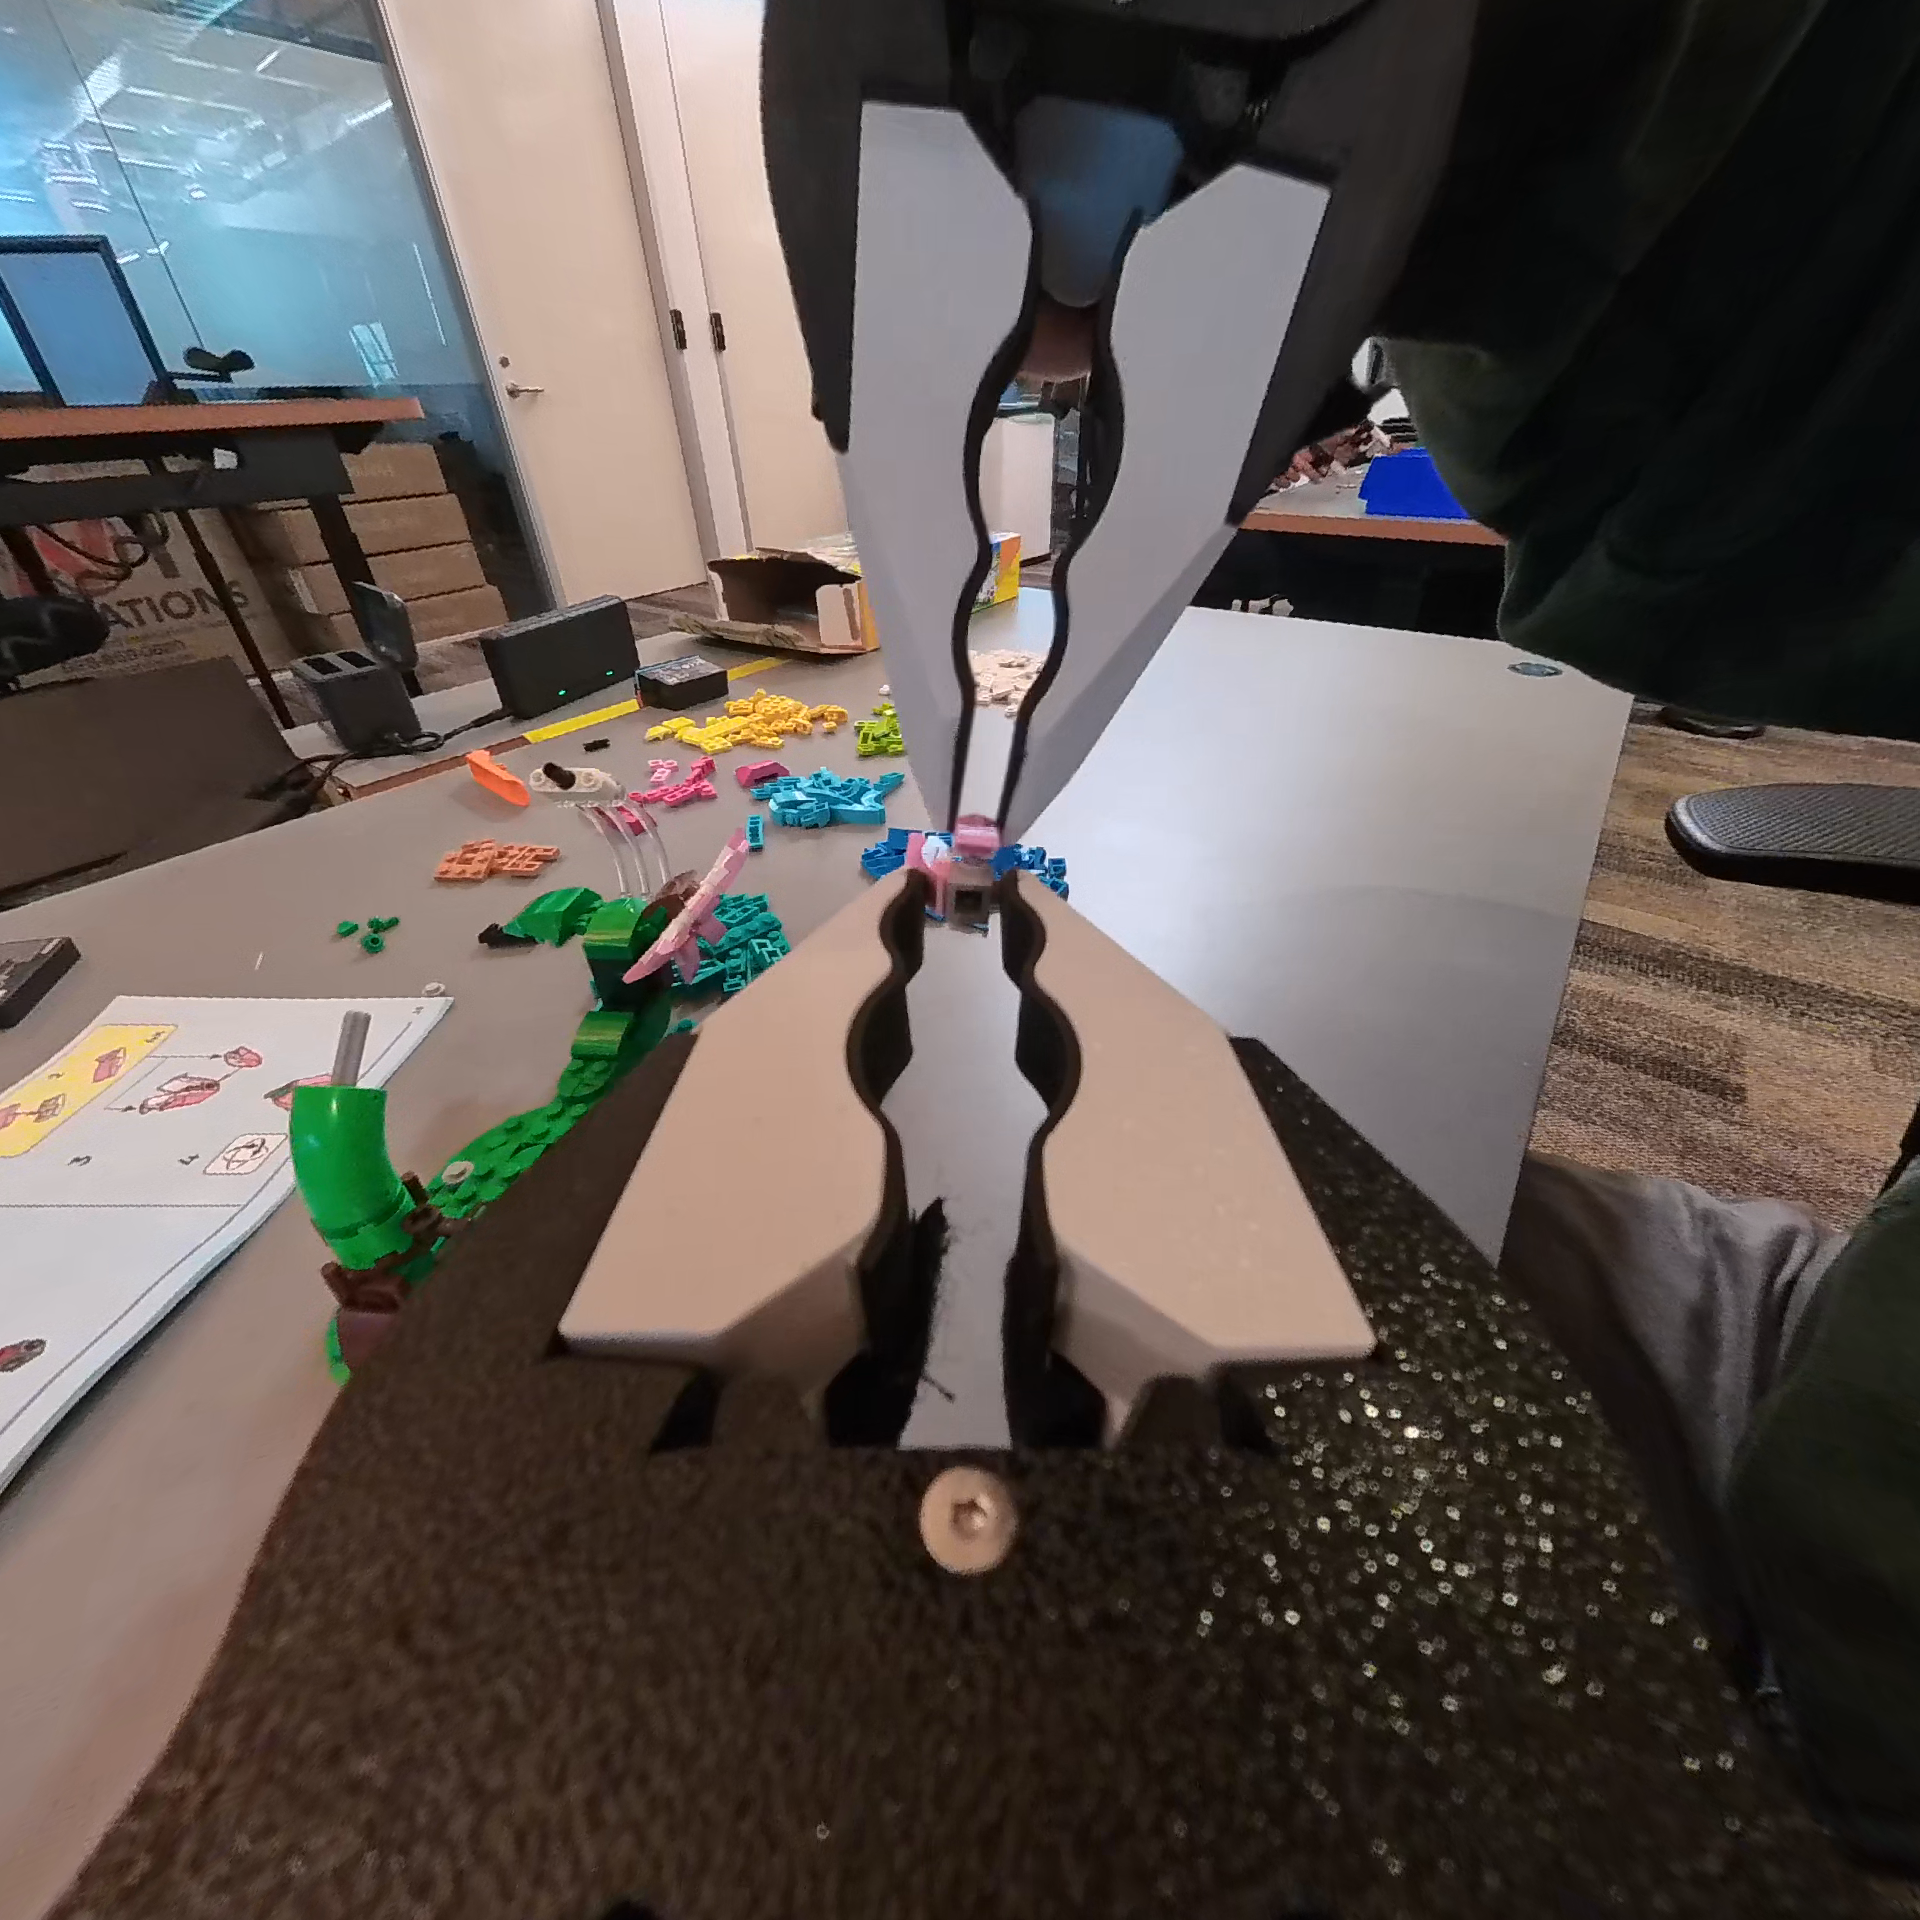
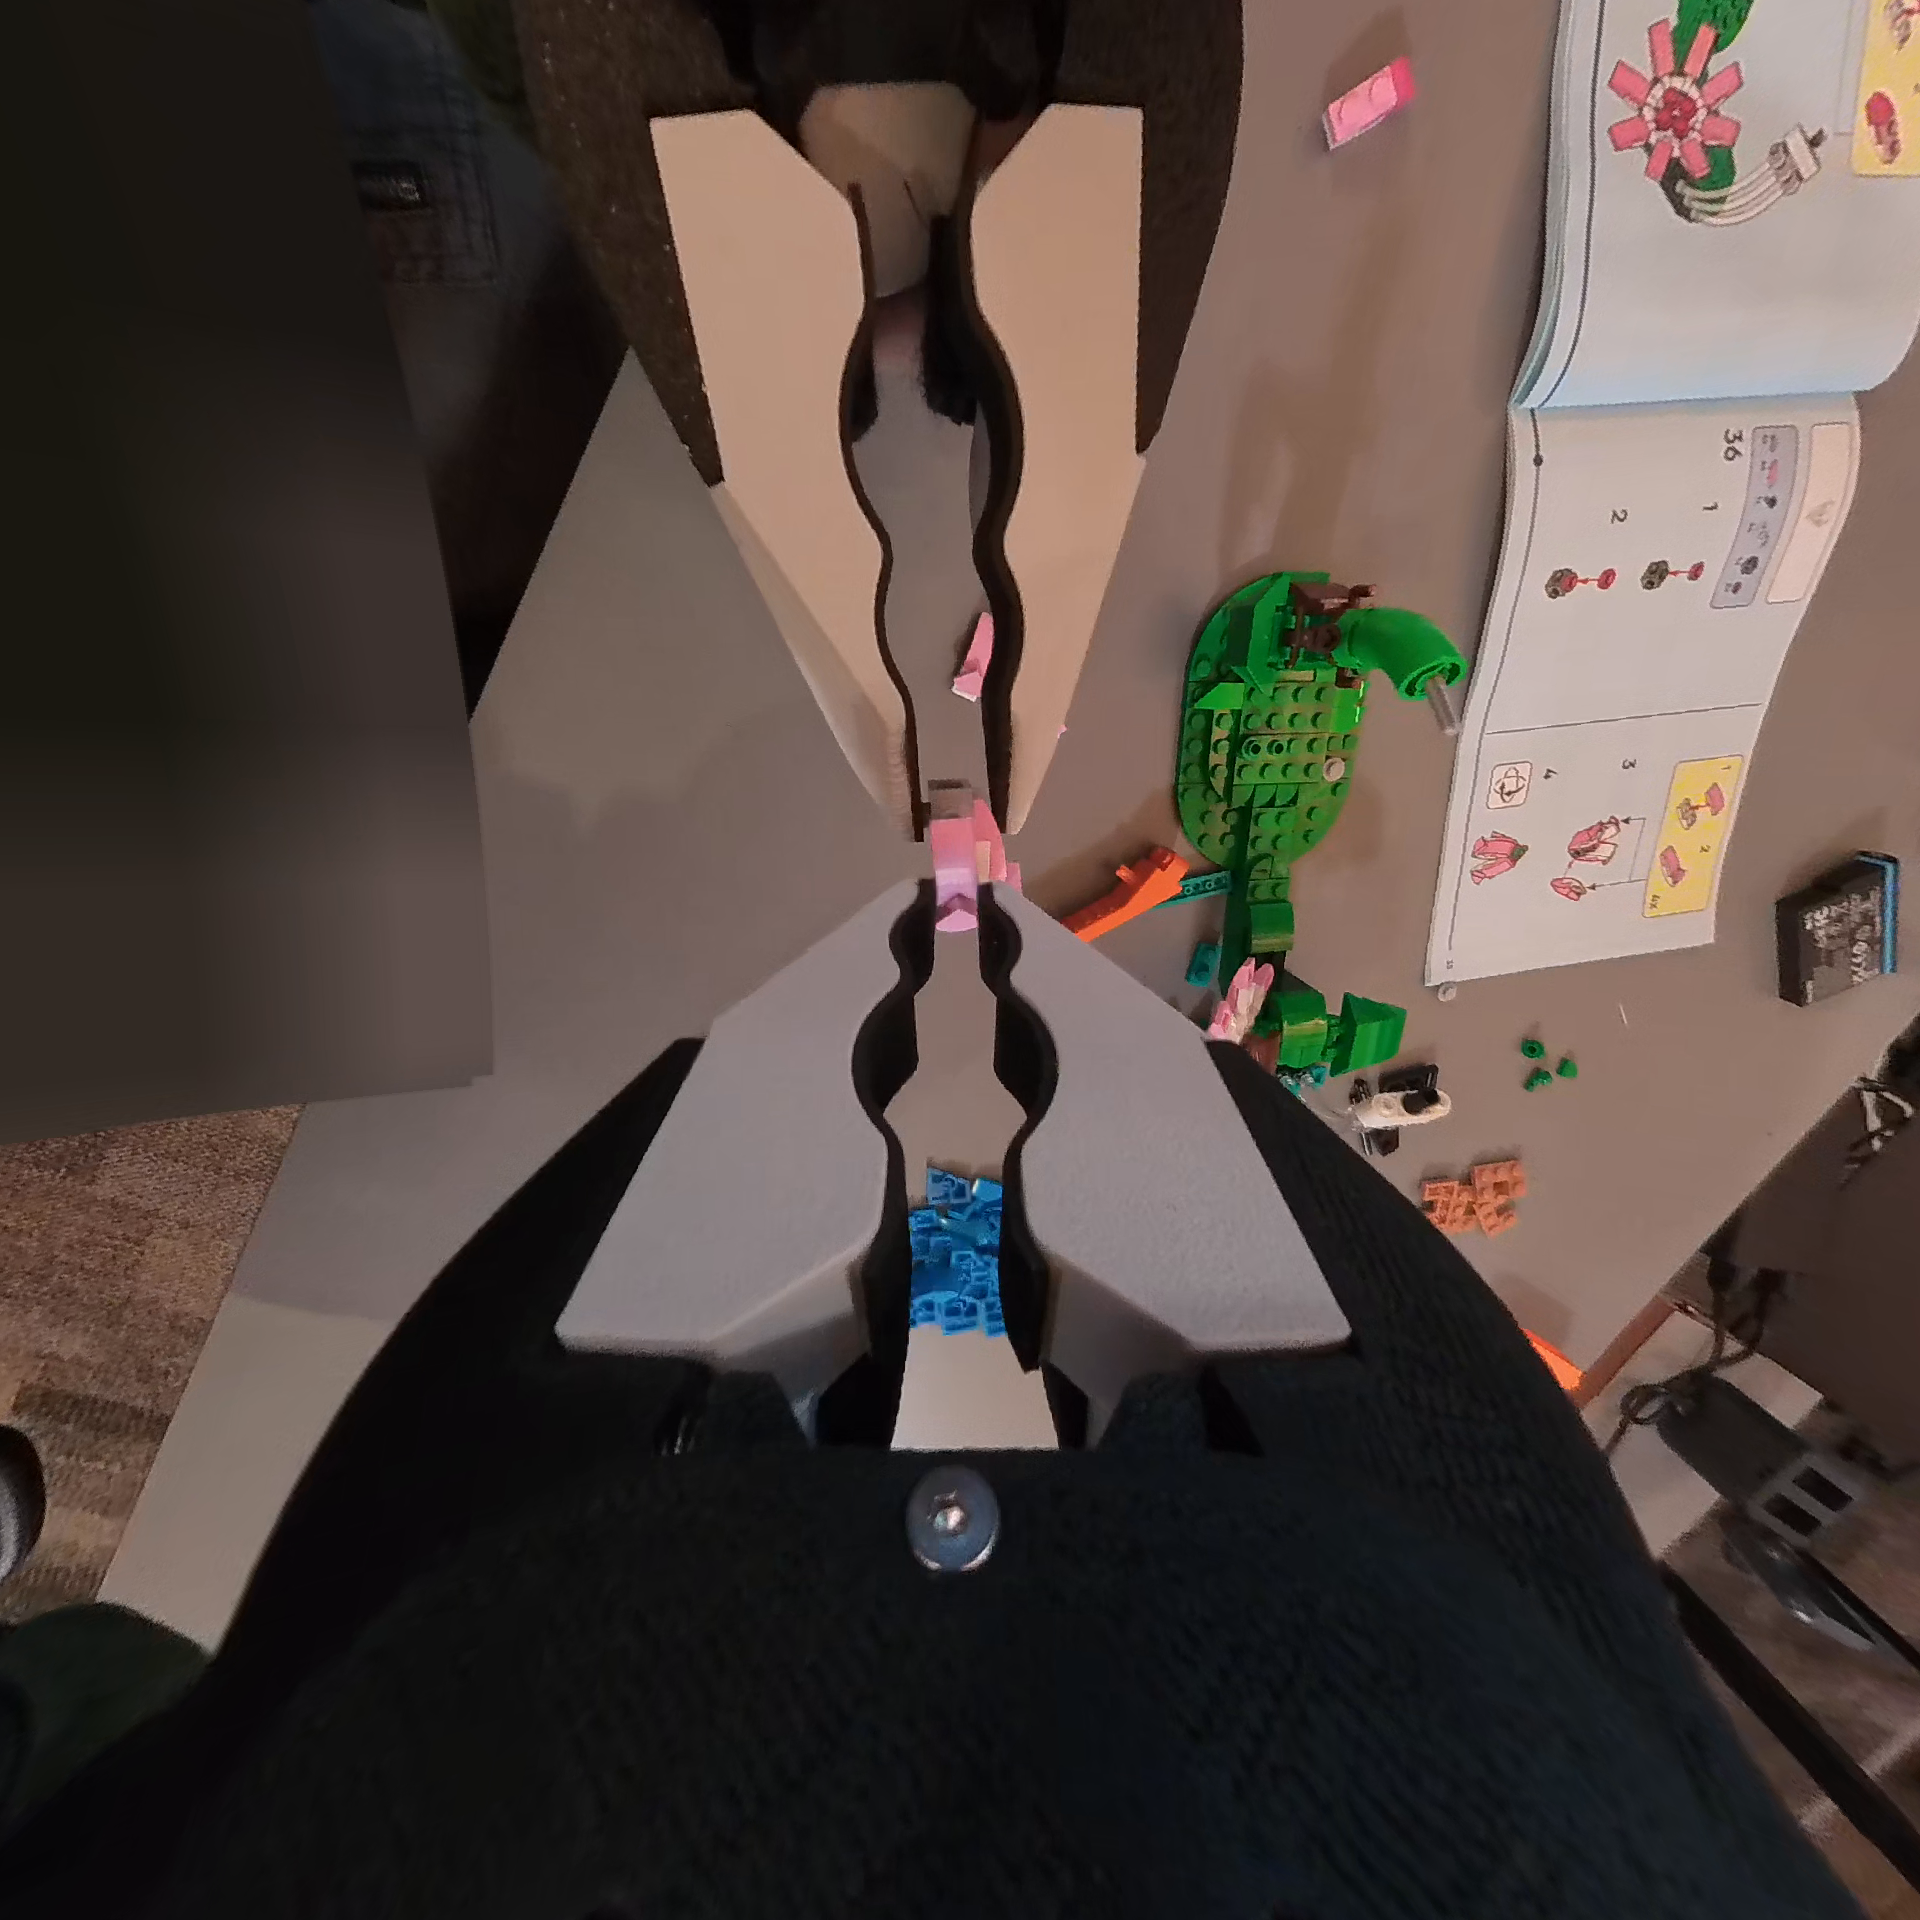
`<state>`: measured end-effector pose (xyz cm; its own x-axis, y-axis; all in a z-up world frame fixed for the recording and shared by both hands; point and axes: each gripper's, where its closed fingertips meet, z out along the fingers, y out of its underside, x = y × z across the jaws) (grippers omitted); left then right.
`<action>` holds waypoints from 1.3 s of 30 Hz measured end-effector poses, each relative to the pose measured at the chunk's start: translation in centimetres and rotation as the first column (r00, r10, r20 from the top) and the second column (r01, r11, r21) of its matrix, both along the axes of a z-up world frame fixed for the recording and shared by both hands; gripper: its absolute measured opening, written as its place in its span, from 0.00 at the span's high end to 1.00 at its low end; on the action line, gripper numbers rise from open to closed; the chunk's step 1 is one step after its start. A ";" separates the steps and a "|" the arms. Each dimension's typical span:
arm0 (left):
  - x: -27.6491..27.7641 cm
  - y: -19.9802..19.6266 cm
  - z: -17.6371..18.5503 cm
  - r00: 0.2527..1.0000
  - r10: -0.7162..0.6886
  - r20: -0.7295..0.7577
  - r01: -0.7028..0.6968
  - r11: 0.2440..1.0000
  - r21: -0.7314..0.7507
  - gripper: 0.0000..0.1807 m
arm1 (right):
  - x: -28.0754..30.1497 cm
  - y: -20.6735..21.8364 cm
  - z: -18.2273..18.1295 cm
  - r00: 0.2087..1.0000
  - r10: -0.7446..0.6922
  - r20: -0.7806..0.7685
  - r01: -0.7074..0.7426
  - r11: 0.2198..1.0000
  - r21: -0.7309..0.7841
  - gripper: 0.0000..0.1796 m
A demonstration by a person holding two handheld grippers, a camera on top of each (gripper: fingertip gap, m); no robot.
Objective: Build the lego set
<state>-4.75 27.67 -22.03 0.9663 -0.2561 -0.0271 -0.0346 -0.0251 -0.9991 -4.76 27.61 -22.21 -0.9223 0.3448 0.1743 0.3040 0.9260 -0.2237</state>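
Note:
My left gripper (image 1: 964, 883) is shut on the grey end (image 1: 968, 907) of a small pink and grey lego assembly (image 2: 956, 862), held above the table. My right gripper (image 2: 958, 891) meets it tip to tip from the other side and is shut on the pink end (image 1: 977, 836). In the right wrist view the left gripper (image 2: 956, 816) comes in from the top. In the left wrist view the right gripper (image 1: 977, 826) comes in from above. A green plate build (image 2: 1257, 748) with a curved green stem (image 1: 338, 1153) lies to the side on the grey table (image 1: 1299, 831).
An open instruction booklet (image 2: 1662, 623) lies beside the green build. Sorted piles lie beyond: yellow (image 1: 748, 717), light blue (image 1: 826, 800), blue (image 2: 956, 1257), tan (image 1: 499, 860). Loose pink petals (image 2: 977, 655) and a pink brick (image 2: 1366, 102) lie near. The table edge (image 1: 1558, 987) is at the right. Less than 4 cm separates the two grippers' tips. Left tips and right tips are each some 25 cm from the pink brick (image 2: 1366, 102).

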 end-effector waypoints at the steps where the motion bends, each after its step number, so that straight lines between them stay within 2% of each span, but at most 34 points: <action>1: 0.0 0.0 0.0 1.000 -0.001 0.002 0.001 1.000 0.002 0.93 | 0.0 0.0 -0.1 1.000 -0.002 -0.001 0.002 1.000 0.004 0.96; 14: -0.7 0.1 -0.4 0.999 0.033 -0.015 -0.034 0.999 -0.031 0.93 | 0.3 0.6 -0.4 1.000 -0.030 0.004 0.030 0.999 -0.013 0.97; 17: -1.6 0.0 -0.8 0.998 0.064 -0.023 -0.065 0.996 -0.058 0.93 | 1.5 2.7 -2.4 0.994 -0.080 0.073 0.076 0.995 0.058 1.00; 21: -1.8 0.0 -1.2 0.998 0.065 -0.021 -0.066 0.995 -0.074 0.93 | 3.3 5.4 -6.9 0.979 -0.129 0.161 0.103 0.981 0.165 1.00; 24: -1.8 0.0 -1.5 0.998 0.062 -0.030 -0.064 0.995 -0.083 0.93 | 3.9 6.1 -9.0 0.970 -0.165 0.180 0.139 0.979 0.148 1.00; 28: -1.8 -0.1 -1.5 0.997 0.064 -0.040 -0.067 0.994 -0.082 0.93 | 4.2 7.4 -9.0 0.960 -0.253 0.121 0.246 0.967 0.067 1.00; 31: -2.0 -0.1 -1.3 0.997 0.067 -0.036 -0.070 0.995 -0.076 0.93 | 4.0 9.7 -7.4 0.917 -0.399 0.003 0.398 0.915 -0.067 1.00; 34: -2.0 0.0 -1.3 0.997 0.068 -0.025 -0.070 0.995 -0.070 0.93 | 4.1 12.3 -6.4 0.826 -0.553 -0.112 0.519 0.823 -0.229 0.97; 37: -1.6 0.3 -1.7 0.998 0.063 -0.018 -0.064 0.995 -0.071 0.93 | 4.5 12.9 -7.2 0.750 -0.657 -0.081 0.587 0.717 -0.377 0.93; 39: -1.3 0.5 -1.9 0.998 0.053 -0.019 -0.054 0.995 -0.080 0.93 | 4.3 13.4 -8.4 0.701 -0.710 -0.066 0.632 0.662 -0.403 0.92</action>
<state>-6.01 28.13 -23.94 0.9783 -0.2059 -0.0245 -0.0475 -0.1075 -0.9931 -0.47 40.97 -30.61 -0.3712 0.9251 0.0804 0.7249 0.3428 -0.5975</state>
